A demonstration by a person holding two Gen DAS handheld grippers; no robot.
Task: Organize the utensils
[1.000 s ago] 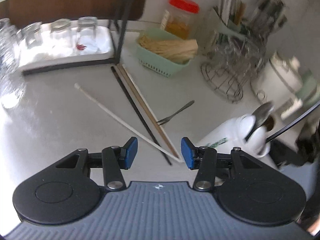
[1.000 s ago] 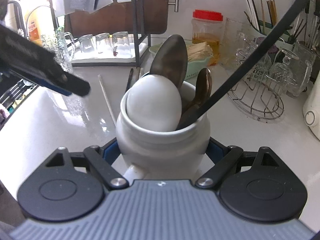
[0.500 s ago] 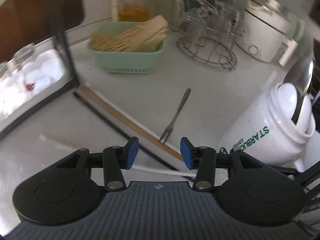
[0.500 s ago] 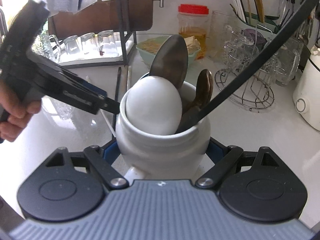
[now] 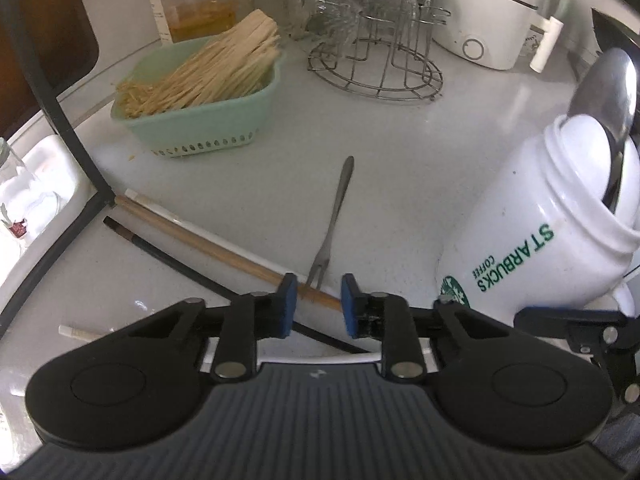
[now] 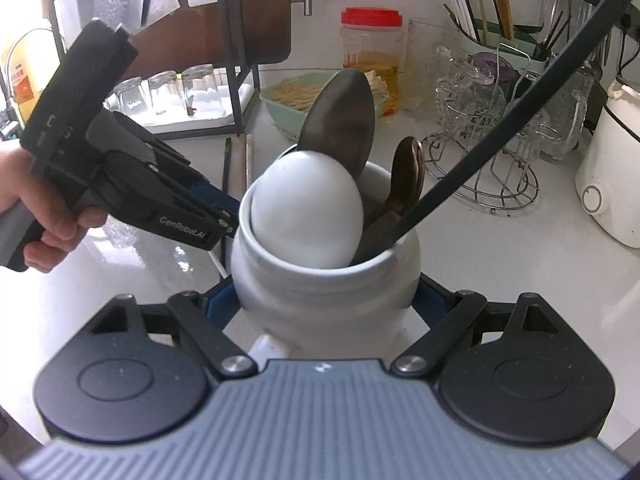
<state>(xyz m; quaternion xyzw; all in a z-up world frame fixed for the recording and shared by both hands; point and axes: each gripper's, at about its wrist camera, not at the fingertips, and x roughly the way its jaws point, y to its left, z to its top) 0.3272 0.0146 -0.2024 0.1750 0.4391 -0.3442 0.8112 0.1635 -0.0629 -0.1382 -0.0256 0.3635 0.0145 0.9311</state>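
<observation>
On the white counter lie a small metal fork (image 5: 336, 216), a wooden chopstick (image 5: 200, 236), a black chopstick (image 5: 180, 260) and a white chopstick (image 5: 320, 360). My left gripper (image 5: 318, 306) hangs low over them. Its jaws have just been closing, and the fork's tines and the wooden chopstick's tip lie between the pads, untouched. My right gripper (image 6: 320, 300) is shut on a white Starbucks mug (image 6: 320, 280), seen tilted at the right of the left wrist view (image 5: 532, 240). The mug holds a white spoon (image 6: 308, 208), a metal spoon (image 6: 344, 112), a brown spoon (image 6: 408, 172) and a black handle (image 6: 520, 100).
A green basket (image 5: 208, 128) of wooden sticks stands behind the chopsticks. A wire rack (image 5: 380, 68) with glasses and a white cooker (image 5: 480, 12) stand at the back right. A black-framed shelf (image 5: 68, 132) with a tray of glasses is on the left. A red-lidded jar (image 6: 370, 52) stands by the wall.
My left gripper has rolled and come down closer to the fork and chopsticks, and its jaws have narrowed. The right gripper and the mug have stayed put.
</observation>
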